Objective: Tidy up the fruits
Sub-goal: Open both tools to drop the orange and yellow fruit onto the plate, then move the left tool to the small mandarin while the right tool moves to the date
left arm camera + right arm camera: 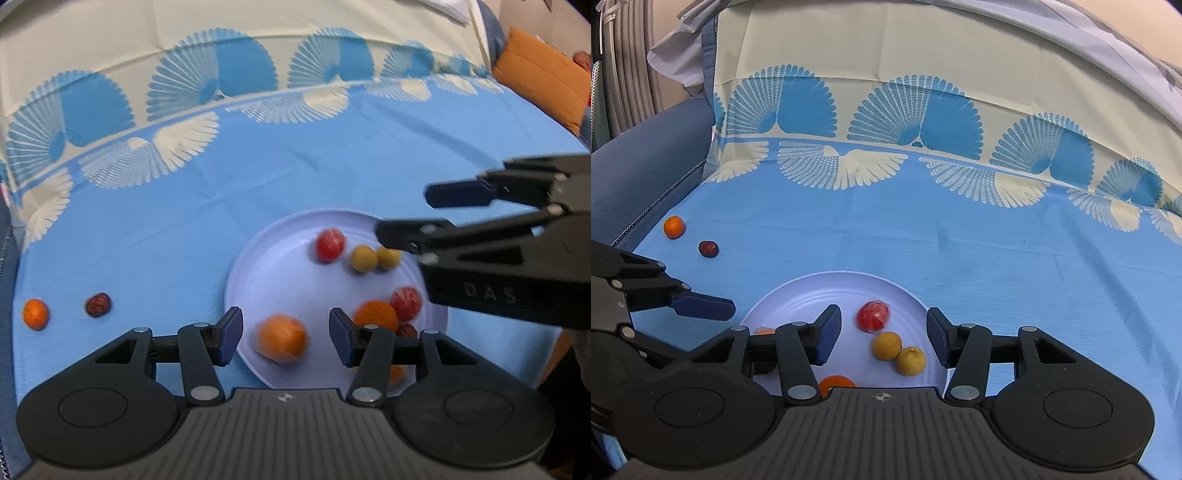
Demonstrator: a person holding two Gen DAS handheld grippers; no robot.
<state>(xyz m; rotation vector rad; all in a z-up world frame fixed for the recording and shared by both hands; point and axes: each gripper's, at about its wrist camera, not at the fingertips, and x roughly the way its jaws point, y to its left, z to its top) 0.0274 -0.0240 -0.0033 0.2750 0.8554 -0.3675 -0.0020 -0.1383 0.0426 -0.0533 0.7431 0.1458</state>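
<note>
Resting on a white plate [251, 266], the gathered fruit included a red one [330, 244], two yellow ones [364, 258] and several oranges, one orange [282, 343] blurred between the spread fingers of my left gripper [286, 336], which touched nothing. My right gripper [884, 338] hovered above the same plate with its jaws parted and nothing pinched, the red and yellow fruit lying between them. Beyond the plate, a small orange [674, 227] and a dark red fruit [708, 249] sat apart on the blue cloth [960, 240] near its left edge.
</note>
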